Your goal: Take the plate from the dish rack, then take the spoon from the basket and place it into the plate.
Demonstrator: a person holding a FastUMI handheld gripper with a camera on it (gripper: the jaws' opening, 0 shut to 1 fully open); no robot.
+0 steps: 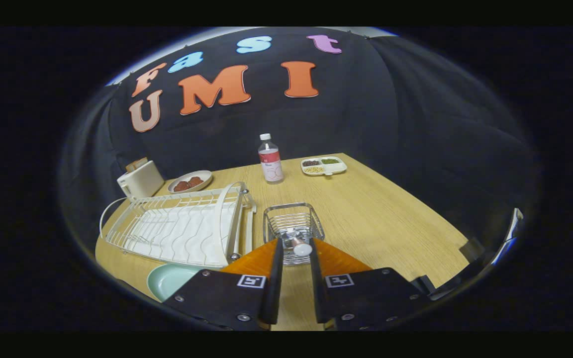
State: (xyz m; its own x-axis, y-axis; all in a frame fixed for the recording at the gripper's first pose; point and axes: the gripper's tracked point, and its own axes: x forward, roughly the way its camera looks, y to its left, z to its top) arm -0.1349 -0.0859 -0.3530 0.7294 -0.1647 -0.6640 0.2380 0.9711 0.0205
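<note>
A small wire basket stands on the wooden table, just right of the white dish rack. A spoon stands in the basket, its rounded handle end pointing up at me. My gripper hovers over the basket's near side with that handle end between the fingertips. It lies close to the right finger, and a gap shows on the left side, so the jaws are open. A pale green plate lies flat on the table in front of the rack, left of my left finger. The rack holds nothing.
Beyond the basket stand a plastic bottle and a divided white tray of food. A white toaster and a dish of brown food sit behind the rack. Bare table stretches to the right of the basket.
</note>
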